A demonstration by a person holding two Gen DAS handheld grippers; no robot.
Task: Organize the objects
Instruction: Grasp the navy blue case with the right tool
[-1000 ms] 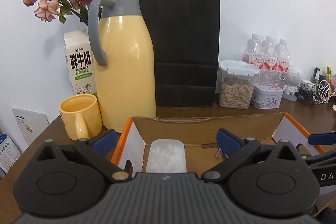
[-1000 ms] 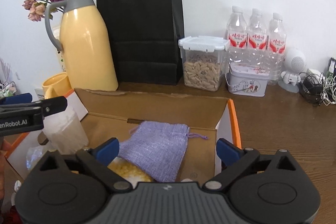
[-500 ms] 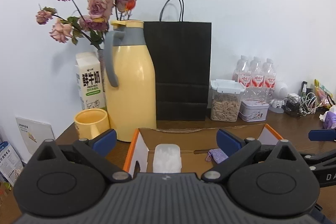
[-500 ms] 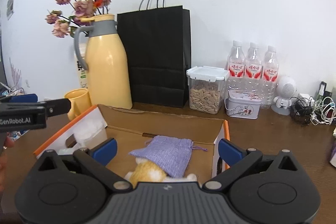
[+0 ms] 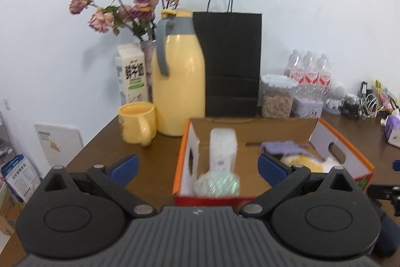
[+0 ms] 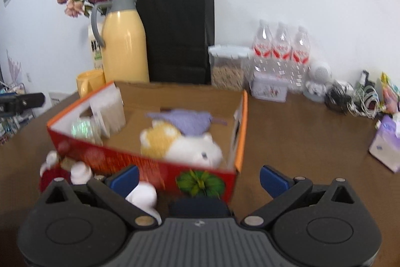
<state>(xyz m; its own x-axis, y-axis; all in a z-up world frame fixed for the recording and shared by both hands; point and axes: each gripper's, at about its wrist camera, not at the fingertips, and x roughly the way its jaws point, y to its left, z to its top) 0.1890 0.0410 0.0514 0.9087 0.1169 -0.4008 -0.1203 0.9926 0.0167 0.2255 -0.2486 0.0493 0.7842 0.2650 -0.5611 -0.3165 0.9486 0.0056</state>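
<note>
An open red and orange cardboard box [image 5: 183,154] [image 6: 140,163] sits on the brown table. Inside are a white packet [image 5: 223,149] [image 6: 110,109], a shiny wrapped ball [image 5: 217,186] [image 6: 82,128], a purple cloth pouch [image 5: 282,145] [image 6: 185,118] and a yellow and white plush toy [image 5: 300,160] [image 6: 180,144]. My left gripper [image 5: 197,164] is open and empty, in front of the box's left end. My right gripper [image 6: 198,178] is open and empty, in front of the box's near wall. A red and white plush figure [image 6: 65,172] lies outside the box at its near left corner.
A yellow thermos [image 5: 177,81], yellow mug [image 5: 137,123], milk carton [image 5: 131,74], vase of dried roses [image 5: 135,1], black paper bag [image 5: 230,64], seed jar [image 5: 277,96], tin [image 5: 307,108] and water bottles [image 5: 310,71] line the wall. Cables [image 6: 350,96] and a tissue pack [image 6: 386,142] lie at right.
Both grippers have pulled back and up from the box, so its whole outline and front wall now show. Both stay open and empty.
</note>
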